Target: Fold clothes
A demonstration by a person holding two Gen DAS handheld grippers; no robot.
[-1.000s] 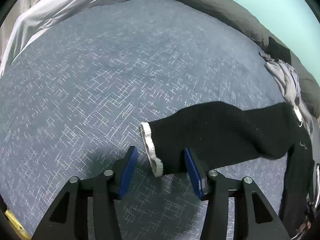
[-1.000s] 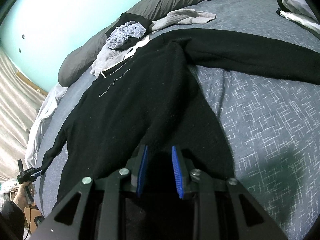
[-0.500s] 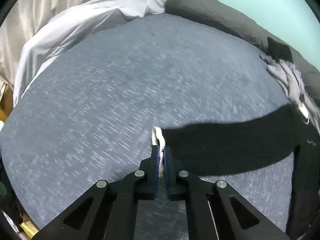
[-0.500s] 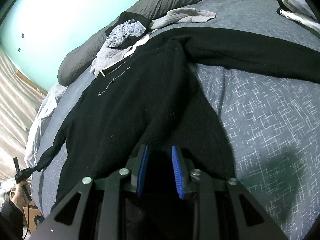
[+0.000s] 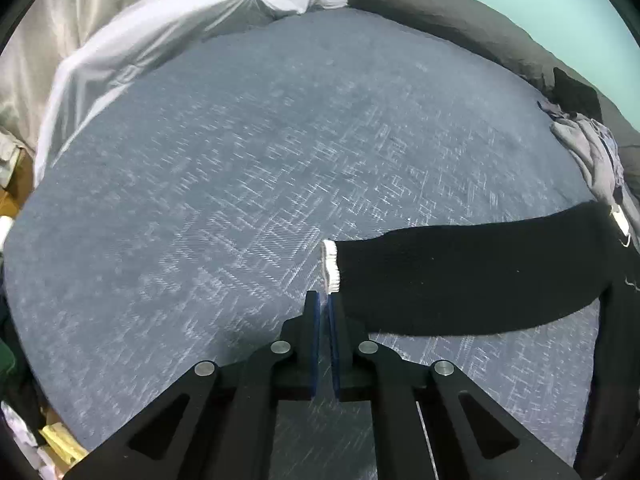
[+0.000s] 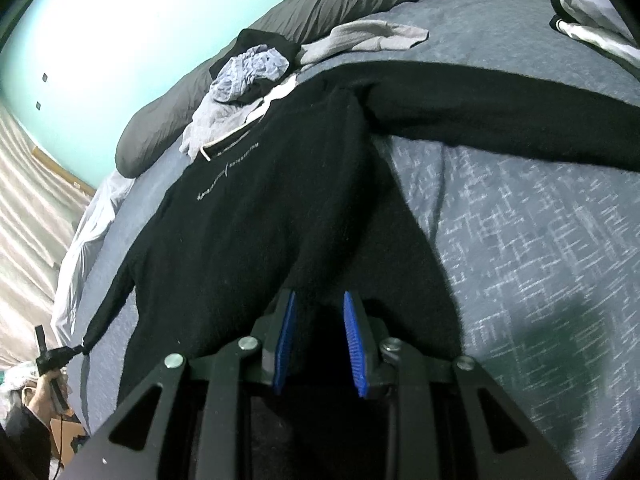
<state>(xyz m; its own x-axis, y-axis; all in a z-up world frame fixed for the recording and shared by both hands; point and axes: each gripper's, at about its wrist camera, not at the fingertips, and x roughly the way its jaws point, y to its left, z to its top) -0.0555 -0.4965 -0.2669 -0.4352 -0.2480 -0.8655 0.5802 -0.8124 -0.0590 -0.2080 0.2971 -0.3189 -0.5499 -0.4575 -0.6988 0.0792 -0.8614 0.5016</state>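
On the blue bed [image 5: 248, 184], a black sweater [image 6: 260, 216] is being spread flat. Its left cuff [image 5: 330, 265] is being pinched at 12 o'clock by the left hand-held gripper [image 5: 323, 300]; the right hand-held gripper [image 6: 318, 300] is being clamped on the hem. A sleeve fold inward toward 3 o'clock is likely being called for.

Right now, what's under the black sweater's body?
The black sweater lies flat on the patterned blue-grey bedspread, which shows all around it. Anything beneath the body is covered; its collar end disappears under the heaped clothes.

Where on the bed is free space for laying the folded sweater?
Bare blanket lies past the sleeve cuff, up to the white sheet and grey pillow. It is crowded around the clothes pile at the black sweater collar.
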